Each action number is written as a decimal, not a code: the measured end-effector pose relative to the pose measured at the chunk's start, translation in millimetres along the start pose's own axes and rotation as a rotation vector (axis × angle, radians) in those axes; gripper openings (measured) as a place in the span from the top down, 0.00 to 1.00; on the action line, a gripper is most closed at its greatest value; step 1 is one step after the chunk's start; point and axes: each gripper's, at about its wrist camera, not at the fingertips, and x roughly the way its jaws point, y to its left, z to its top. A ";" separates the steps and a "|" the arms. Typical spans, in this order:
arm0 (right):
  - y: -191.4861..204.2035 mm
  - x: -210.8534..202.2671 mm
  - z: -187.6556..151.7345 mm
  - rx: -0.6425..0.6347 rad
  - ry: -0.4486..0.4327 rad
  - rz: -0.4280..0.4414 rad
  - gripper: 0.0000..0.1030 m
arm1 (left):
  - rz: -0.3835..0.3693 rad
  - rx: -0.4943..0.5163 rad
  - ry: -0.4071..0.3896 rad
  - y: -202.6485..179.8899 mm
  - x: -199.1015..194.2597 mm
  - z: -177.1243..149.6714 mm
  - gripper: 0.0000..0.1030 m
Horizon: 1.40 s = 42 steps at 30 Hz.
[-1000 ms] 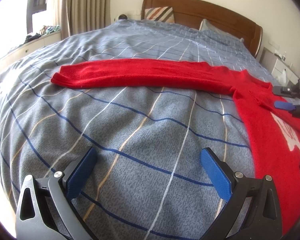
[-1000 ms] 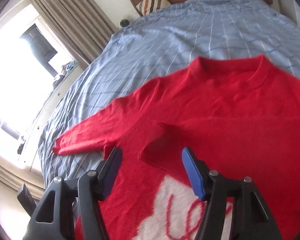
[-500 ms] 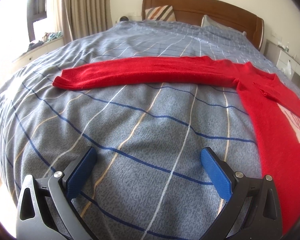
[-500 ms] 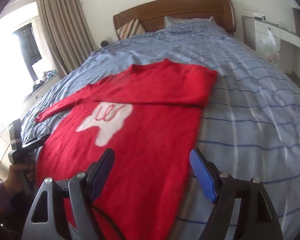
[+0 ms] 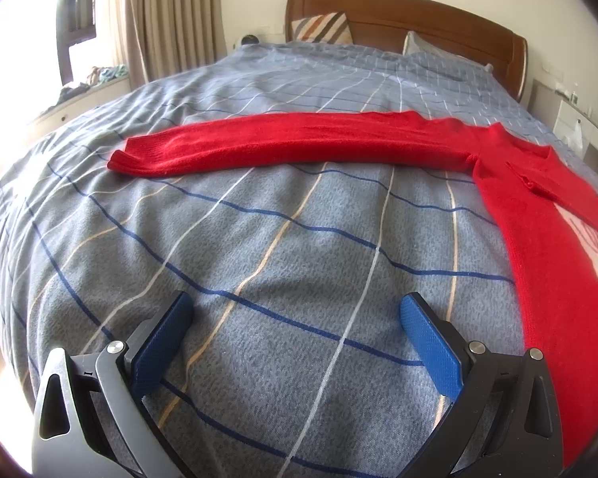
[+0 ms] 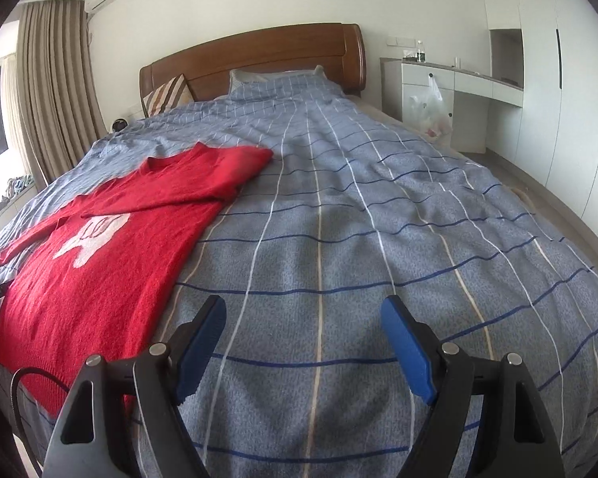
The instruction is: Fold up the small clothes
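Note:
A red sweater with a white print lies flat on the blue plaid bed. Its right sleeve is folded across the chest. Its left sleeve stretches straight out to the left; the body shows at the right edge of the left wrist view. My left gripper is open and empty above bare bedding, short of the sleeve. My right gripper is open and empty above bare bedding, to the right of the sweater's hem.
A wooden headboard and pillows stand at the far end. Curtains and a window ledge line the left side. A white desk with a hanging plastic bag stands to the right of the bed.
My right gripper has pulled back from over the sweater's chest and swung right, now over bare bedding. The left gripper has shifted slightly; the right gripper has left its view.

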 end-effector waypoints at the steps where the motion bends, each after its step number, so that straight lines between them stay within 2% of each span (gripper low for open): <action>1: -0.9 -0.2 -1.1 0.001 0.005 -0.005 0.22 | 0.002 0.001 -0.001 0.0 -0.1 0.0 0.00; 7: -7.7 6.6 -5.9 0.026 0.035 -0.018 0.22 | 0.002 0.001 -0.001 0.2 -0.1 -0.2 0.00; 18: -2.2 14.5 -11.6 -0.001 0.065 -0.031 0.22 | 0.003 0.001 -0.002 0.1 0.3 -0.8 0.00; 42: -3.2 14.5 -12.1 0.002 0.067 -0.030 0.22 | 0.003 0.000 -0.003 0.5 0.5 -2.0 0.00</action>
